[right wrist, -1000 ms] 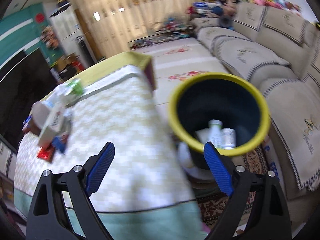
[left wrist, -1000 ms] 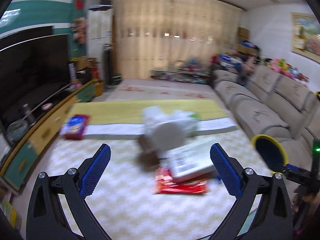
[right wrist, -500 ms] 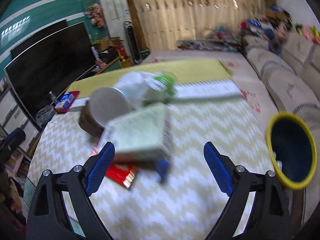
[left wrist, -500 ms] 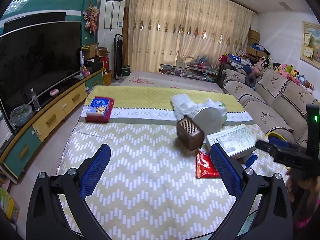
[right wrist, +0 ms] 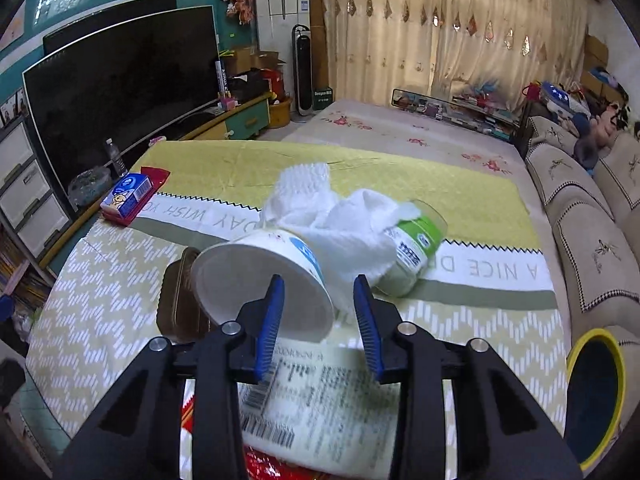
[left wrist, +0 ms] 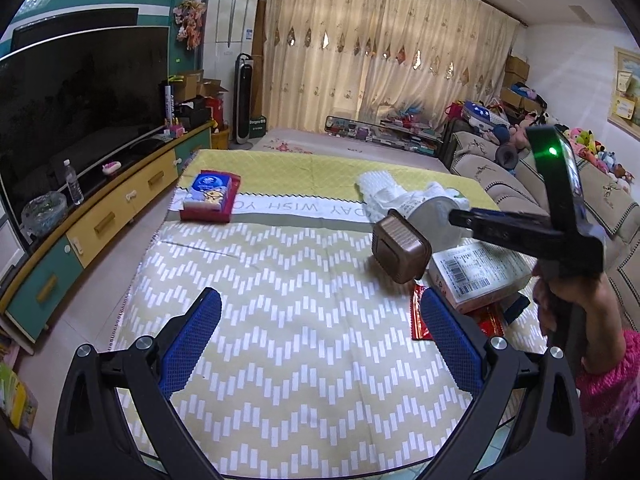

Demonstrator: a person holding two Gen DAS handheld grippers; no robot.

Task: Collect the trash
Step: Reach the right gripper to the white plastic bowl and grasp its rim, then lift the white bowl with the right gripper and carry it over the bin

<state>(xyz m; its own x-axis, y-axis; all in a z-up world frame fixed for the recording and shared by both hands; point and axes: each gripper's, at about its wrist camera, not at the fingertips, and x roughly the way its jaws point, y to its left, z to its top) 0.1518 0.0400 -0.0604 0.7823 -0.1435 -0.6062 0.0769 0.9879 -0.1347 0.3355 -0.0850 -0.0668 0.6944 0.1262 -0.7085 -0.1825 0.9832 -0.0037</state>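
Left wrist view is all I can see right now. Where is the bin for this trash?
Observer: A yellow-rimmed bin sits just off the right edge of the table.
Operator: What is the right hand-held gripper lined up on?
Observer: It straddles the near rim of the white cup, which lies on its side. One finger is in front of the cup's mouth and the other is outside its wall. There is a gap between them, and nothing is clamped yet.
Operator: Is anything hidden behind that cup?
Observer: A green-labelled jar lies on its side against the white cloth.
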